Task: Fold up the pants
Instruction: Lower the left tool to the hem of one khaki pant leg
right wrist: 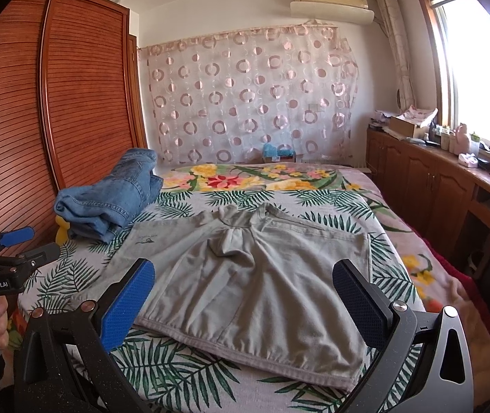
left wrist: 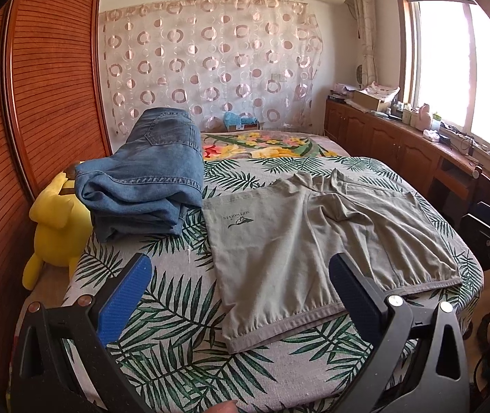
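Grey-green pants [left wrist: 313, 241] lie spread flat on the leaf-print bed cover [left wrist: 162, 316], waistband toward me, with a small logo on the left leg. They also show in the right wrist view [right wrist: 262, 285]. My left gripper [left wrist: 241, 275] is open and empty, hovering over the near left part of the pants. My right gripper [right wrist: 245, 282] is open and empty, above the waistband edge. The left gripper also appears at the left edge of the right wrist view [right wrist: 21, 244], held by a hand.
Folded blue jeans [left wrist: 141, 186] sit at the bed's left side beside a yellow plush toy [left wrist: 55, 227]. A wooden slatted wardrobe [left wrist: 38, 86] stands at left. A floral blanket [right wrist: 255, 175] lies farther back. Wooden cabinets [right wrist: 434, 186] with clutter line the right under the window.
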Demonstrator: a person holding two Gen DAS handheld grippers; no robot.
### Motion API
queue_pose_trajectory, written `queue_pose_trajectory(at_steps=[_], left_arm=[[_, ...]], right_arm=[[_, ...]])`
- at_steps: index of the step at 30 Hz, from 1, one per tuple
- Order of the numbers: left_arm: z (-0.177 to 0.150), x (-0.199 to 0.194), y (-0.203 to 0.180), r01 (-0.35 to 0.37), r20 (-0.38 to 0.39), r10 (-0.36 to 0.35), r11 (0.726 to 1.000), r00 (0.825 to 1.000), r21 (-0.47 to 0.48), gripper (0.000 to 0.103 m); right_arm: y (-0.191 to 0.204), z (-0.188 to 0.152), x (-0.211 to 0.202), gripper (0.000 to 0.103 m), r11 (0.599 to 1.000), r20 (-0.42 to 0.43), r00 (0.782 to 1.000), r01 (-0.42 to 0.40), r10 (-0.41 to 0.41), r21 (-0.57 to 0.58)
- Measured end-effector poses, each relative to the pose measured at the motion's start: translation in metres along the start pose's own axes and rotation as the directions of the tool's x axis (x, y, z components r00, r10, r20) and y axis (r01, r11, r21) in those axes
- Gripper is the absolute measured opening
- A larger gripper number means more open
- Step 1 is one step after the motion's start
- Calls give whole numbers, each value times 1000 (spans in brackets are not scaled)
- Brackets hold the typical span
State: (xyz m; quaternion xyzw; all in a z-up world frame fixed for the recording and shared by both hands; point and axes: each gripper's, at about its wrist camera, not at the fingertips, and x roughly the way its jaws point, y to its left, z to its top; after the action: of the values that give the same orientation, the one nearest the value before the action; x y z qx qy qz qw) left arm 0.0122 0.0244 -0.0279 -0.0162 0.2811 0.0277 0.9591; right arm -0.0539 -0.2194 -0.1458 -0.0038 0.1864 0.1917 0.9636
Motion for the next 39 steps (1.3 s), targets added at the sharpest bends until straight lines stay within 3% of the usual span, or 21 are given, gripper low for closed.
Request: queue_pose_trajectory(at_steps=[15,28,35,39], left_arm=[[-28,31,19,-4,-110,2,1000,994,-20,103],[-54,52,34,23,-202,-30,999,979,-35,103],[-65,50,40,67,-222,-78,996,972,-54,102],[-68,48,43,98,-226,-110,993,968,-63,95]], right_arm=[[-15,-10,23,102,1000,-144,990,12,-15,-25],[-27,-15,28,89,999,-285,958,7,-20,-49],[-26,-15,8,89,996,-271,962,0,-23,-87],[-27,-14,-3,89,995,-266,964,-10,-17,-98]])
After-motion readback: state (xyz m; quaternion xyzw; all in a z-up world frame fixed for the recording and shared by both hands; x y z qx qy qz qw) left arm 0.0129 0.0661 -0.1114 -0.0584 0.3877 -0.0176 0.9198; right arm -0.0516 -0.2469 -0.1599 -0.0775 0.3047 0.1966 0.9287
